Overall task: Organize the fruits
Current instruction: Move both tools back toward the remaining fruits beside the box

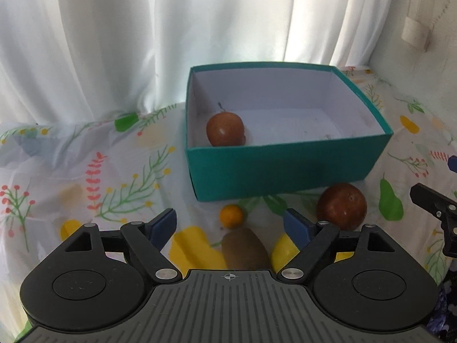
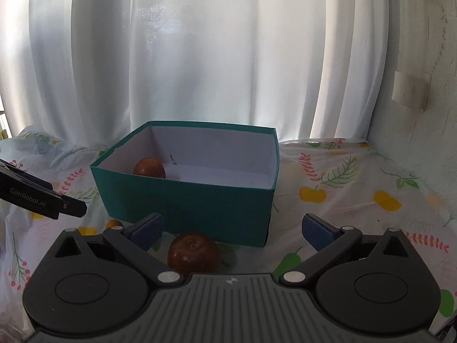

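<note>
One apple (image 1: 225, 129) sat inside the green box (image 1: 285, 168). In front of the box lay another apple (image 2: 193, 254), a small orange (image 1: 231, 215) and a kiwi (image 1: 245, 247). My left gripper (image 1: 228, 225) and right gripper (image 2: 232, 228) had wide, empty fingers. Next I needed to grab another fruit.

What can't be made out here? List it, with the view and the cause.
- Kiwi: near end hidden by the left gripper's body, left wrist view.
- Apple in the box: lower half behind the teal box front wall, right wrist view.
- Small orange fruit: mostly hidden behind the right gripper, right wrist view.
</note>
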The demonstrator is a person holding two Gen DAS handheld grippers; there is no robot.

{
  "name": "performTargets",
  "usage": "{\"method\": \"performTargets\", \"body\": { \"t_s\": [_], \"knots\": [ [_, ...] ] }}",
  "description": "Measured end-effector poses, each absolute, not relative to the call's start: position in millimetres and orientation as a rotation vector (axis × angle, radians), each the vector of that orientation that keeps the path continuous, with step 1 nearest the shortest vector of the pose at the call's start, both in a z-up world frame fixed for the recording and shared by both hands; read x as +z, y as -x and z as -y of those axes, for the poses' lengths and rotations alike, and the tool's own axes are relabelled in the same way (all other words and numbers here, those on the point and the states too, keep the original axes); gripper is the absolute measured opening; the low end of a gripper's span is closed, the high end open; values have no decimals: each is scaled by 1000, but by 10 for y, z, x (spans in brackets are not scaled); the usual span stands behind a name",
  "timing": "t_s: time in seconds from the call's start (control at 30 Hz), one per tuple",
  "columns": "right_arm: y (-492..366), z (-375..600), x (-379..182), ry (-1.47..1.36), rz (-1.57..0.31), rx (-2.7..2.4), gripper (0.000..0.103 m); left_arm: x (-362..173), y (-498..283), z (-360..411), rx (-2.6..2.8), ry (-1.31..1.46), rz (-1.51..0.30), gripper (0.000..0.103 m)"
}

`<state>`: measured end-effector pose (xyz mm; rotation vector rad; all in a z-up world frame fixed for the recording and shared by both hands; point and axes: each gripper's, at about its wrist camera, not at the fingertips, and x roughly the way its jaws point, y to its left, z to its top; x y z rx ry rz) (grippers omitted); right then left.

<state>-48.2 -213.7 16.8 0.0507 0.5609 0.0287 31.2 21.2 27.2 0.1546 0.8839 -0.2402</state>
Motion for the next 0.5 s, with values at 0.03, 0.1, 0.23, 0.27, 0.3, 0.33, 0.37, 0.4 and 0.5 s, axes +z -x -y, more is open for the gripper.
{"method": "performTargets", "body": {
  "t_s": [0.03,0.1,0.23,0.27,0.3,0.33,0.37,0.4,0.5],
  "knots": [
    [512,2130,170,-53,-563,30,103,246,-280,-192,-244,-163,-890,87],
    [562,2111,165,-47,-578,21,103,180,-232,-179,-251,-172,-908,87],
    [648,2076,125,-45,-615,23,103,78,-160,-176,-252,-174,-945,87],
    [664,2054,106,-46,-627,32,103,54,-140,-186,-255,-176,-952,87],
    [683,2033,88,-44,-635,37,103,33,-120,-183,-261,-180,-958,87],
    [701,2013,71,-42,-643,42,103,19,-96,-176,-267,-184,-962,87],
    [731,1984,55,-38,-651,47,103,5,-74,-166,-273,-187,-966,87],
    [748,1962,36,-32,-658,48,103,-11,-52,-160,-278,-189,-970,87],
    [779,1918,-4,-17,-675,44,103,-67,5,-127,-293,-198,-987,87]
  ]
}}
